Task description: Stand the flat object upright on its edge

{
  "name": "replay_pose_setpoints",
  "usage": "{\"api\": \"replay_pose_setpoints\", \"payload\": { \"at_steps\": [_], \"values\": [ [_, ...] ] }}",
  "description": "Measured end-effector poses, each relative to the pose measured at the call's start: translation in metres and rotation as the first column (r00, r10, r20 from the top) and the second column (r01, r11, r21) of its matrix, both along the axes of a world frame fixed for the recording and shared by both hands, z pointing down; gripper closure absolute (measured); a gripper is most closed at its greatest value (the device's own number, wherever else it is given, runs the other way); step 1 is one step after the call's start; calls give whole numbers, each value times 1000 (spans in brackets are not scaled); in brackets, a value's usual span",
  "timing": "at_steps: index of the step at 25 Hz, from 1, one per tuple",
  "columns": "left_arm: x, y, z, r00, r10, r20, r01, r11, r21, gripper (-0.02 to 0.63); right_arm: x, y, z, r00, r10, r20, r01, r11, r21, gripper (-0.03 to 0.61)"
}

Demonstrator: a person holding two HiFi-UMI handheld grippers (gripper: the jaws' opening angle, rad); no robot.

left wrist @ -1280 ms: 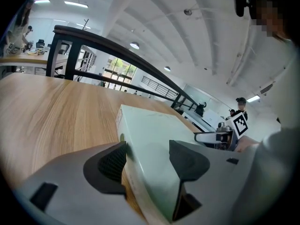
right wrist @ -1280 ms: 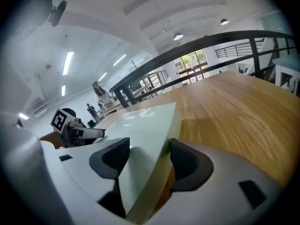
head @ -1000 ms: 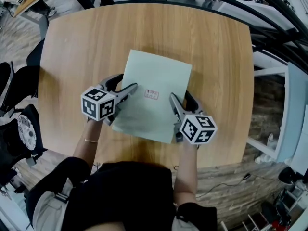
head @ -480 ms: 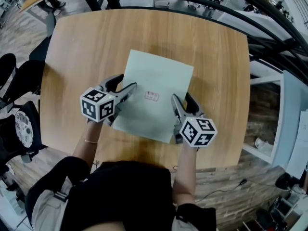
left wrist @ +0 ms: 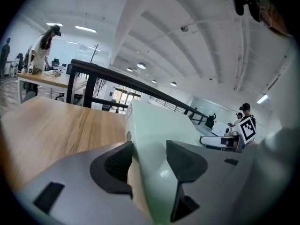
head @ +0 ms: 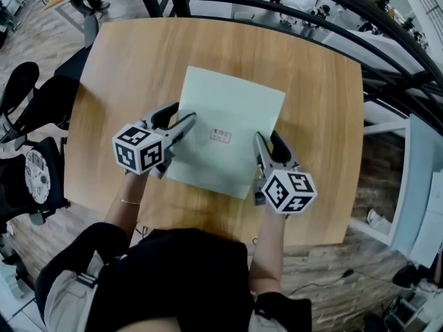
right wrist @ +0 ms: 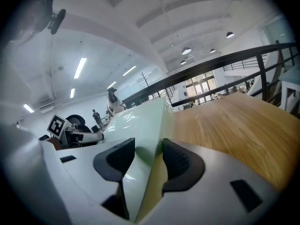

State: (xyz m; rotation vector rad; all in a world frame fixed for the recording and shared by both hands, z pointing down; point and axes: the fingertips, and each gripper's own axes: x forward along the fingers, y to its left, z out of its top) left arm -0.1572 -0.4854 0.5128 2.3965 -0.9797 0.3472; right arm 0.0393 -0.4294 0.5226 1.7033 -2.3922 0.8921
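A pale green flat box (head: 232,106) with a small label (head: 220,136) lies on the round-cornered wooden table (head: 138,61). My left gripper (head: 183,113) is at the box's left edge and my right gripper (head: 266,135) at its right edge. Both pairs of jaws are closing with the box edge between them. In the left gripper view the box (left wrist: 154,125) fills the gap of the left gripper (left wrist: 150,161), a pad against each side. In the right gripper view the box (right wrist: 140,121) likewise sits between the pads of the right gripper (right wrist: 149,161).
A black railing (head: 291,5) runs beyond the table's far edge. Black chairs (head: 28,88) stand to the left of the table. People stand at desks far off, one of them (left wrist: 44,46) bent over a desk. Bare table surface surrounds the box on all sides.
Both pairs of jaws have narrowed onto the box's side edges. The box and both hands stay at about the same place on the table.
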Motion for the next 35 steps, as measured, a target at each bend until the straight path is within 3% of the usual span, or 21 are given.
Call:
{"api": "replay_pose_setpoints", "payload": {
  "at_steps": [22,35],
  "values": [
    [0,-40,-67,998,-47,-49,55,983,173,394,5,-51,-68,998,9,-62,2,985,173,388],
    [-4,-55,-88,997,-66,-27,71,960,272,405,2,-75,-91,993,17,-116,18,957,289,388]
  ]
}}
